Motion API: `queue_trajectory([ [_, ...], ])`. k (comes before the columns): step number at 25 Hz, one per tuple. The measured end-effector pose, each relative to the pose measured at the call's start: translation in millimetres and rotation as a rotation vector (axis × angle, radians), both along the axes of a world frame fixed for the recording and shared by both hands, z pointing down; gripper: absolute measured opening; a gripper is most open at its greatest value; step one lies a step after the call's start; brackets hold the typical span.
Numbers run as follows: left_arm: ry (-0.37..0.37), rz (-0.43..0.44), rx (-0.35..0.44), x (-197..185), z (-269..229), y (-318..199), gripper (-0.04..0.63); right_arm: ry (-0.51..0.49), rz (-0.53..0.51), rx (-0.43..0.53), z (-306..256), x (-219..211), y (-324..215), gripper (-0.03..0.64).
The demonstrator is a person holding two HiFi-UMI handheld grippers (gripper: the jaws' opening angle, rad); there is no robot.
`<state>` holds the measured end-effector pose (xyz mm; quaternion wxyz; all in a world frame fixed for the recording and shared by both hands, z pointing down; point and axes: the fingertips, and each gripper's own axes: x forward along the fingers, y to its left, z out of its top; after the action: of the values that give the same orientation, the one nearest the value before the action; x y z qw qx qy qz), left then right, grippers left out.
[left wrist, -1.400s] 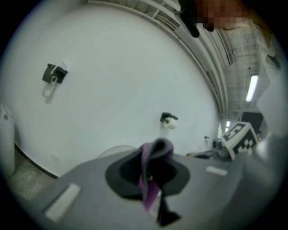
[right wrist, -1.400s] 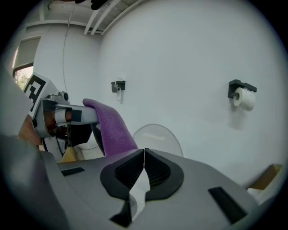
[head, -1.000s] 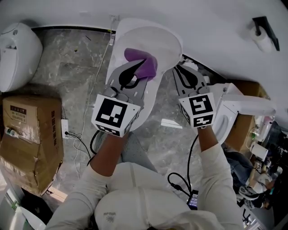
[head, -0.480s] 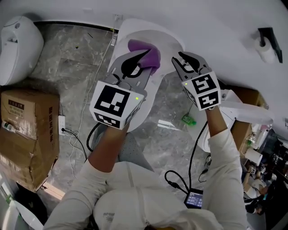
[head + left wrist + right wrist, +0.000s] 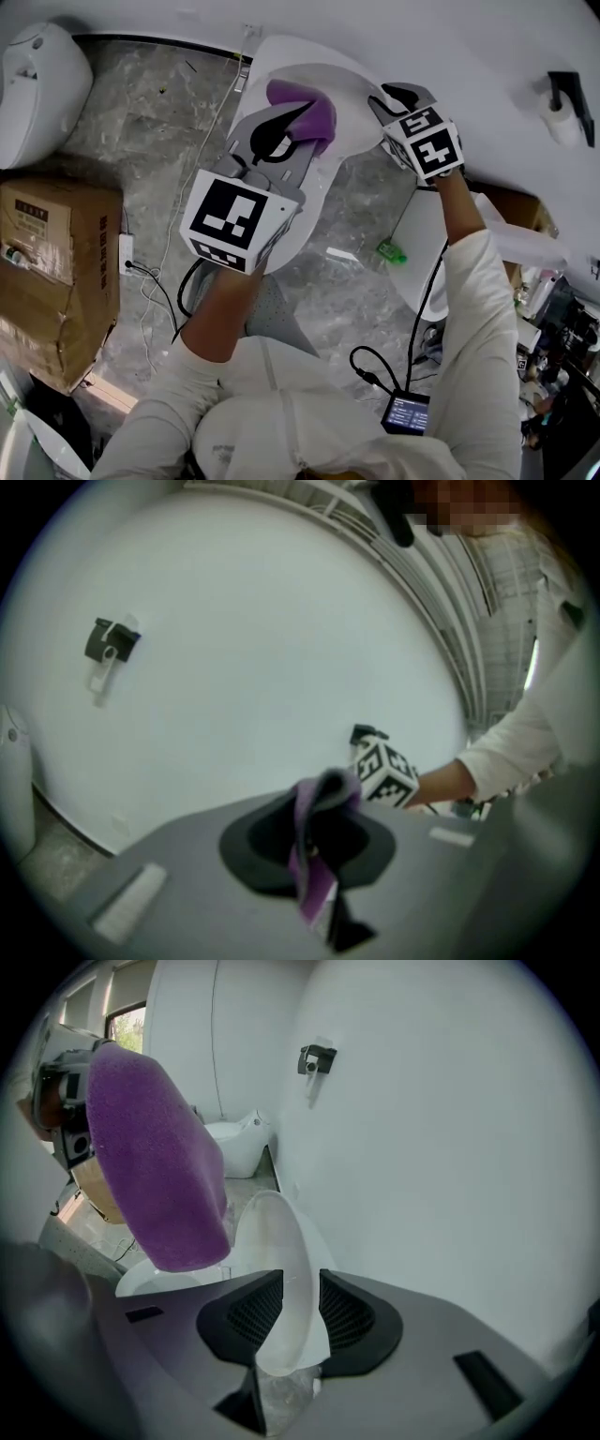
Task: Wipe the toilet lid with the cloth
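Note:
The white toilet lid stands raised against the wall. My left gripper is shut on the purple cloth, which hangs in front of the lid's face. In the left gripper view the cloth is pinched between the dark jaws. My right gripper is at the lid's right edge, pointing down. Its jaws are opening, and the lid's thin edge stands in the gap between them. In the right gripper view the cloth shows large at the left.
A second white toilet sits at the far left, with a cardboard box below it. Cables run over the marble floor. A paper holder hangs on the wall at right. A white fixture lies under my right arm.
My right gripper moved up from the right to the lid's edge, tipped downward, and its jaws went from shut to wide apart. The left gripper with the cloth shifted only slightly.

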<state>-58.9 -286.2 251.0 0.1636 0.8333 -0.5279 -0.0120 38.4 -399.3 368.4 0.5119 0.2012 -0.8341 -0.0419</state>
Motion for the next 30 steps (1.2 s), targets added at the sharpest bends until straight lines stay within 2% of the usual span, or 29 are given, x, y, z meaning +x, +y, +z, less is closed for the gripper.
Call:
queue_trajectory([
  [12,-0.008,-0.018,-0.014,-17,1,13,0.020,0.125,-0.061,-0.036,22,-7,-14,0.117],
  [15,-0.005,-0.027,-0.016,-23,1,20,0.020,0.156,-0.073,-0.022,22,-8,-12,0.067],
  [21,-0.007,-0.036,-0.005,-30,-9,40,0.020,0.152,-0.069,-0.040,15,-5,-4,0.060],
  [30,-0.023,-0.093,-0.006,-47,-12,93,0.020,0.117,-0.103,0.016,6,-8,37,0.055],
])
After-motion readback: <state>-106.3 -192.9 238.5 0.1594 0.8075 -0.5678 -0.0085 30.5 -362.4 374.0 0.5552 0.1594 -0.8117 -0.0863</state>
